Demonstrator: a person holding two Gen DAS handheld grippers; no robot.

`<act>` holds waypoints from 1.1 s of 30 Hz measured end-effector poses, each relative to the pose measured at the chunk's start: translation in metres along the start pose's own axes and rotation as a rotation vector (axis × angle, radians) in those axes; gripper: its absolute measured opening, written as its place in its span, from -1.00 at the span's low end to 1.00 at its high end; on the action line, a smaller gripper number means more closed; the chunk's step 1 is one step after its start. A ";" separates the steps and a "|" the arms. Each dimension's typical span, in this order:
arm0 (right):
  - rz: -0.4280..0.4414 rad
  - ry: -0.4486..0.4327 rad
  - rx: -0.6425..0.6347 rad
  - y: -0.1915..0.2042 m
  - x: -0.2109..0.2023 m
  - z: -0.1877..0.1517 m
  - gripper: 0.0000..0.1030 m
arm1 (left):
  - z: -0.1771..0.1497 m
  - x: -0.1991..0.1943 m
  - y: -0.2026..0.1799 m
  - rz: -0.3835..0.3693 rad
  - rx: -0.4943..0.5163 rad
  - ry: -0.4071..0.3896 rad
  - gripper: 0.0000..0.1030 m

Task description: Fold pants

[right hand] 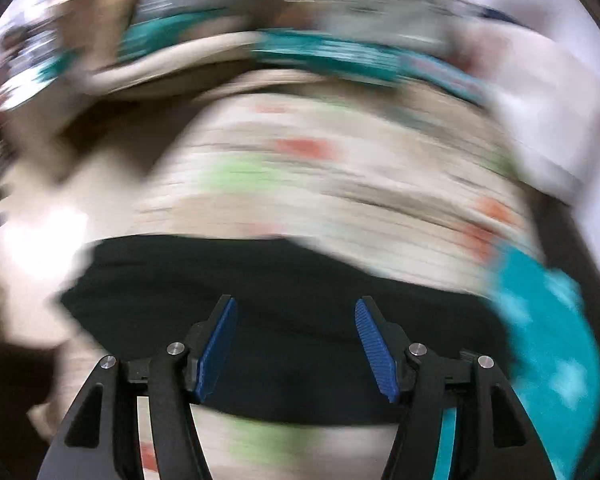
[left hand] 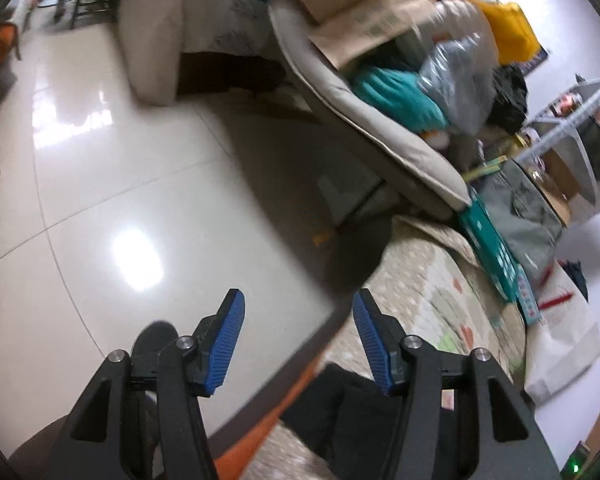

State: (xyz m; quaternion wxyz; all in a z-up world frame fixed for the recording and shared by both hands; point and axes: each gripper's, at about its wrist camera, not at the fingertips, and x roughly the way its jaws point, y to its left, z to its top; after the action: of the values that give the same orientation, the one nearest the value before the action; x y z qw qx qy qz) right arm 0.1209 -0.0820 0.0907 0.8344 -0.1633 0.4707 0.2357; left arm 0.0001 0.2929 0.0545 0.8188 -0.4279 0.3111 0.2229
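The black pants (right hand: 292,320) lie as a flat dark band across a patterned bed cover (right hand: 320,184); the right wrist view is heavily blurred. My right gripper (right hand: 296,312) hangs above them, open, blue pads apart with nothing between them. In the left wrist view a corner of the black pants (left hand: 340,412) shows at the bottom, on the cover (left hand: 440,304). My left gripper (left hand: 298,306) is open over the bed's edge and the floor, holding nothing.
A glossy tiled floor (left hand: 120,200) fills the left. A beige sofa (left hand: 360,120) piled with cardboard boxes (left hand: 360,8), bags and a teal cushion (left hand: 396,96) stands beyond the bed. A teal cloth (right hand: 548,352) lies right of the pants. A white bag (left hand: 560,344) sits by the wall.
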 end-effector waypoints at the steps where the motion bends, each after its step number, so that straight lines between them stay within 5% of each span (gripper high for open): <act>1: 0.061 0.021 -0.037 0.031 0.014 0.007 0.21 | 0.003 0.001 0.005 0.003 -0.018 0.003 0.08; 3: 0.134 0.075 -0.094 0.096 0.045 0.019 0.19 | 0.006 0.005 0.015 -0.023 -0.073 0.034 0.08; 6: 0.117 0.097 -0.143 0.148 0.079 0.033 0.18 | 0.008 0.000 0.017 -0.054 -0.088 0.024 0.08; 9: 0.048 0.146 -0.201 0.186 0.112 0.039 0.18 | 0.010 -0.005 0.017 -0.080 -0.095 0.015 0.08; 12: -0.109 0.188 -0.300 0.206 0.137 0.030 0.18 | 0.012 -0.006 0.017 -0.110 -0.114 0.029 0.08; 14: -0.165 0.186 -0.315 0.202 0.135 0.024 0.10 | 0.012 -0.007 0.018 -0.125 -0.122 0.038 0.08; 16: -0.162 0.204 -0.256 0.187 0.135 0.025 -0.62 | 0.012 -0.007 0.020 -0.140 -0.141 0.047 0.08; 17: -0.136 0.202 -0.209 0.179 0.133 0.027 -0.71 | 0.013 -0.006 0.021 -0.152 -0.155 0.053 0.08; 24: 0.065 0.172 -0.039 0.154 0.121 0.041 -0.78 | 0.012 -0.005 0.025 -0.178 -0.209 0.068 0.09; 33: 0.133 0.206 -0.012 0.167 0.132 0.050 -0.77 | 0.010 0.004 0.024 -0.148 -0.218 0.090 0.09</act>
State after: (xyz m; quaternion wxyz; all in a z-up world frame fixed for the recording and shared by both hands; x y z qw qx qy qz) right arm 0.1239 0.1144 -0.0067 0.7630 -0.1599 0.5626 0.2753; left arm -0.0097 0.3143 0.0424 0.7670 -0.5454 0.2891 0.1751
